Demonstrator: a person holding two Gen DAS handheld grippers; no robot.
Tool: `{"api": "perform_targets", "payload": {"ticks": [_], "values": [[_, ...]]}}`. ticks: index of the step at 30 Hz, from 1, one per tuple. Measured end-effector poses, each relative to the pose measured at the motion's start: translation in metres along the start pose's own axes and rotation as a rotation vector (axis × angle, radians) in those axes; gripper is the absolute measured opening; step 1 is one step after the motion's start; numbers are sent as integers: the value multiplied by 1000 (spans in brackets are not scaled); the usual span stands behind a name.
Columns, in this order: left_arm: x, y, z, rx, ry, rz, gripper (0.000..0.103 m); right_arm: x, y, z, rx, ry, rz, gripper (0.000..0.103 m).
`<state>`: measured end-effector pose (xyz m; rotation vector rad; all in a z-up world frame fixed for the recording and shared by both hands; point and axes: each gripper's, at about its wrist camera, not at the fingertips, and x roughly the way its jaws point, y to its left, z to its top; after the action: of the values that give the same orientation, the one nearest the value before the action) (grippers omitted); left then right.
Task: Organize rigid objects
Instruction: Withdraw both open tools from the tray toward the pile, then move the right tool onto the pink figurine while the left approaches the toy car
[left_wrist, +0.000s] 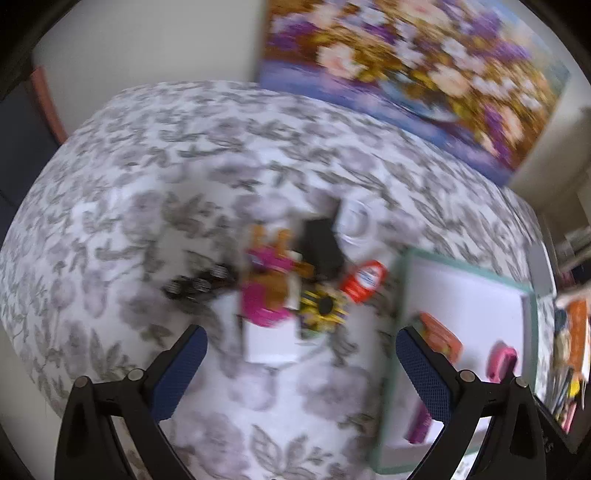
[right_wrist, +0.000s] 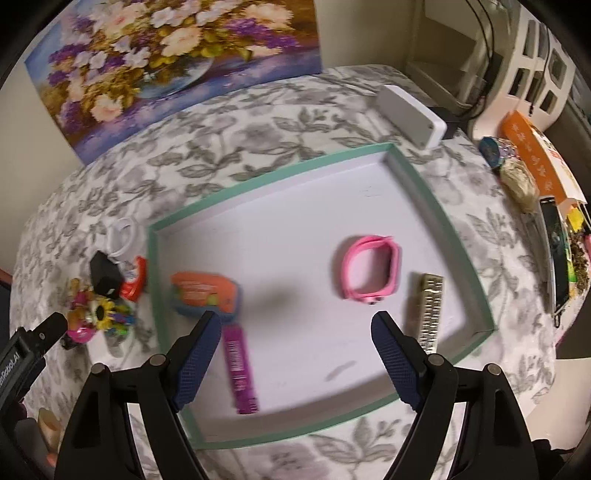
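Pink watch band, looped and glossy, lies inside the green-rimmed tray, right of centre. My right gripper and left gripper both gape empty. Tray rests on grey floral cloth; flower painting behind.

Pink band in tray, clutter beside

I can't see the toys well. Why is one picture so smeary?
Left wrist view: motion blur smears the toy pile and painting. Right wrist view: mostly sharper, the pink band is clear, with a soft shadow on the tray. Both bend at the edges, fisheye.
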<state>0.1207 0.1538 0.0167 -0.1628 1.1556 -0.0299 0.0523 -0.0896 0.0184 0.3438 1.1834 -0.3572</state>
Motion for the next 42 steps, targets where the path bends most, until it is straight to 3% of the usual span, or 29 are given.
{"api": "perform_targets", "payload": {"ticks": [16, 26, 32, 42], "values": [[-10, 115, 23, -246, -79, 36, 103, 0, 97, -12, -113, -7, 126, 84], [11, 136, 29, -286, -31, 11, 103, 15, 161, -20, -206, -4, 208, 84], [28, 148, 32, -324, 1, 34, 103, 25, 188, -26, -259, -9, 210, 84], [50, 162, 30, -356, 73, 58, 103, 35, 213, -34, -303, -16, 202, 62]]}}
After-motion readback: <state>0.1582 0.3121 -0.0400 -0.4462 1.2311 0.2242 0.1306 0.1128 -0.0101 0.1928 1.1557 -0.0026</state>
